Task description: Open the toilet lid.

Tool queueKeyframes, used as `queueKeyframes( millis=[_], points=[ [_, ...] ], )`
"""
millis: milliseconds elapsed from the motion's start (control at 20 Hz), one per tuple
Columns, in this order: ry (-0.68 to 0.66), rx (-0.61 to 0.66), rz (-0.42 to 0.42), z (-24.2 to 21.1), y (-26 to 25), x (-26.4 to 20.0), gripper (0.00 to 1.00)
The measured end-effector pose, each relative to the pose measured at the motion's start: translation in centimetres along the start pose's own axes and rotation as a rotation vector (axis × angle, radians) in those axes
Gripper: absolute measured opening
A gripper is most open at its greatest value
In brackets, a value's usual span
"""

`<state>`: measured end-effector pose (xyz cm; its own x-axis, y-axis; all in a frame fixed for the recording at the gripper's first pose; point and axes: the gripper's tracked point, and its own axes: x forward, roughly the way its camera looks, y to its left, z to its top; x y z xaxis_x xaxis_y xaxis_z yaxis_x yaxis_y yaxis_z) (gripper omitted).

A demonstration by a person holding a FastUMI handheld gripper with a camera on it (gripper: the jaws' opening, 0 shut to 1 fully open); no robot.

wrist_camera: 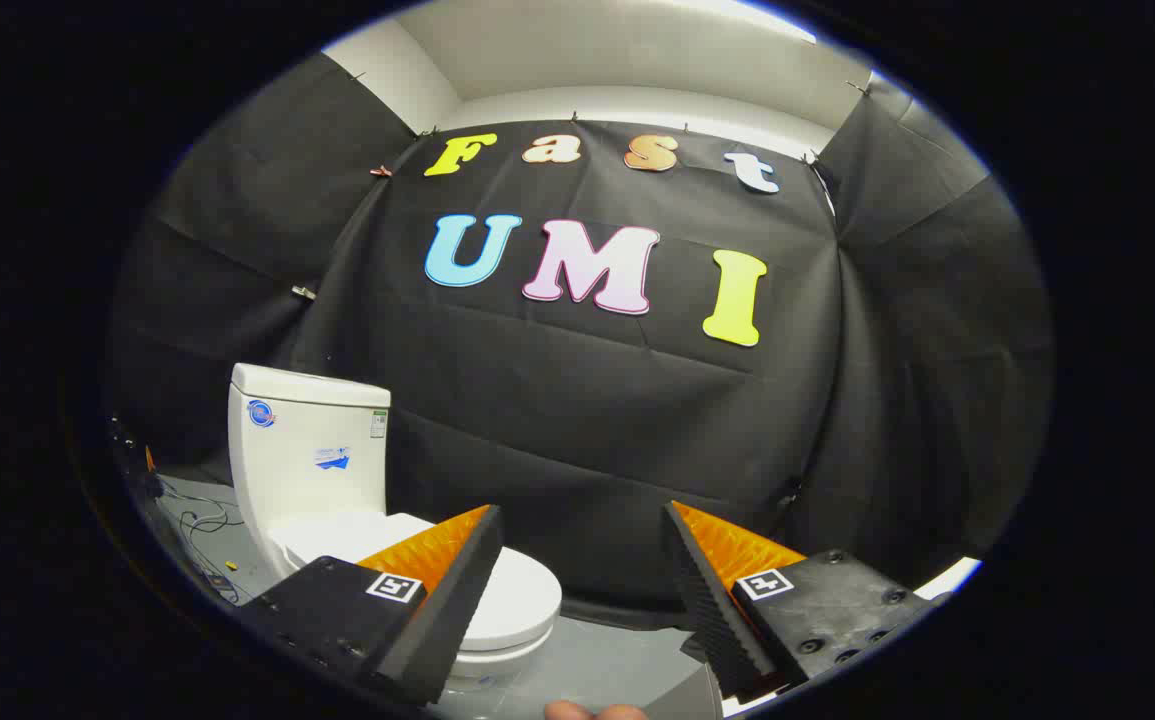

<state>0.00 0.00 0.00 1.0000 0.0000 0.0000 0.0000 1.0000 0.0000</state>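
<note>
Gripper: the gripper (577,590) hangs in the air with its two fingers spread wide apart; nothing lies between them and nothing is held.
Toilet: a white toilet (337,520) stands on the grey floor, off to the left of the fingers and beyond them, well apart from both fingertips.
Toilet lid: the lid (512,595) lies flat and closed on the bowl; its front part shows just past the left finger, which covers part of the near side from the camera.
Tank: the tank (309,450) rises upright behind the lid, close to the black cloth wall, with a round sticker and a small label on its front face.
Floor: the grey floor (617,665) runs from the toilet's base toward the fingers.
Cables: thin wires (202,525) lie loose on the floor to the left of the tank.
Wall: the black cloth (587,430) hangs behind the toilet.
Fingertip: part of a person's finger (582,711) shows below the fingers, nearer than the toilet.
</note>
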Motion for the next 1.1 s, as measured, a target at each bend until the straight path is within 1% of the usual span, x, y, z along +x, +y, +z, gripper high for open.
queueKeyframes(
  millis=[350,900,1100],
  points=[
    [0.01,0.017,-0.006,-0.47,-0.34,0.06,0.98],
    [0.023,0.01,0.025,-0.55,-0.14,-0.1,0.98],
    [0.022,0.009,0.019,-0.58,-0.22,-0.12,0.98]
  ],
)
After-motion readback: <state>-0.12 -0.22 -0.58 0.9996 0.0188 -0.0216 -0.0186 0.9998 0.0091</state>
